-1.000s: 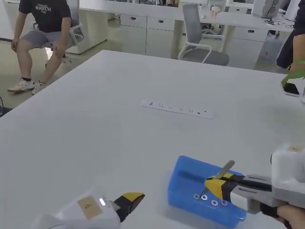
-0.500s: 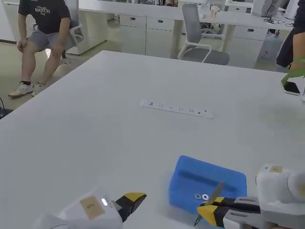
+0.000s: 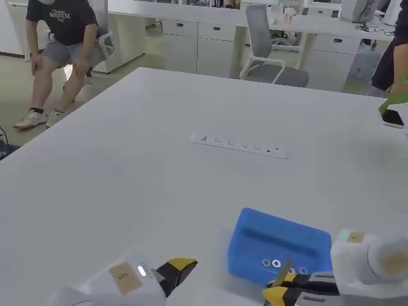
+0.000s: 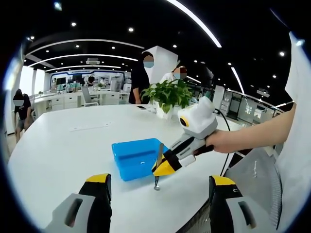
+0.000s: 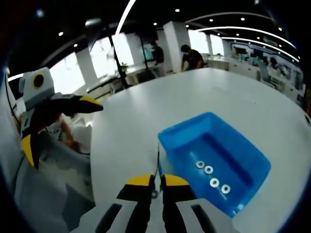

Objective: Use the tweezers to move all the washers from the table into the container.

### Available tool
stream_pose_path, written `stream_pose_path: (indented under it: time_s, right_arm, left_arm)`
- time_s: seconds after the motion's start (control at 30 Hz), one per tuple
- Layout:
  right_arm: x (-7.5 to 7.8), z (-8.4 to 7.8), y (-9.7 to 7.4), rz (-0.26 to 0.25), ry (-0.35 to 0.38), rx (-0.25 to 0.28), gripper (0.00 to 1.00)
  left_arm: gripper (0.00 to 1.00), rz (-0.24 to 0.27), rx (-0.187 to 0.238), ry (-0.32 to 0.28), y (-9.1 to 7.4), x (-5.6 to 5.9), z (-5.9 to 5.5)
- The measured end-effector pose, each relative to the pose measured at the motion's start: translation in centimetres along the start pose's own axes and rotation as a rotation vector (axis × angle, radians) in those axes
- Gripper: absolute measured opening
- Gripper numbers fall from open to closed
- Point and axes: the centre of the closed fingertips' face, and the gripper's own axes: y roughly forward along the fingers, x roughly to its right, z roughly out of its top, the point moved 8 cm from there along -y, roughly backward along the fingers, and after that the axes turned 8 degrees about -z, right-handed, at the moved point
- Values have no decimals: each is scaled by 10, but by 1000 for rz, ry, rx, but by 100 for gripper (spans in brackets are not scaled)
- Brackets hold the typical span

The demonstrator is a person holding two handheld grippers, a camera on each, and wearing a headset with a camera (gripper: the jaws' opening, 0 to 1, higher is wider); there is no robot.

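blue plastic container [image 5: 187, 145] lies just ahead and right of the fingers of the right gripper [image 5: 155, 178], four washers [image 5: 208, 169] on its floor. those fingers are pressed together on the tweezers [image 4: 160, 151], tips down at the table [image 3: 159, 191] just short of the near wall. a small object [image 4: 156, 187] sits at the tips; washer or not, cannot tell. left gripper [image 3: 180, 266]: fingers spread, empty. judged step: picking up a further washer. next move calls for a firm nip, a lift over the wall, then release.
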Motion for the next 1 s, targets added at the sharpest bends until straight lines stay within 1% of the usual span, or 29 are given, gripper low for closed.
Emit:
stream_pose_path:
  time_s: [0.07,0.2,0.6,0.77,0.8,0.83,0.93,1.0]
  right_arm:
    - [0,-1,0,5,7,4,4]
    - [-2,-2,-2,3,-3,3,4]
    - [-4,-1,-2,4,-88,-22,4]
    - [-7,3,-1,32,-195,-65,4]
    - [-7,4,0,39,-200,-70,4]
    - [-7,5,0,48,-225,-79,4]
    - [-7,8,2,76,-267,-98,4]
    - [-7,10,2,82,-297,-109,4]
  left_arm:
    - [84,0,-1,1,0,0,0]
    - [84,-4,-3,4,0,1,1]
    - [83,-4,-7,4,-2,5,0]
    - [83,-7,-12,11,-2,6,0]
    - [83,-7,-12,12,-2,6,0]
    - [83,-8,-11,13,-2,6,0]
    - [83,-7,-9,14,-2,6,1]
    - [82,-7,-8,18,-3,6,1]
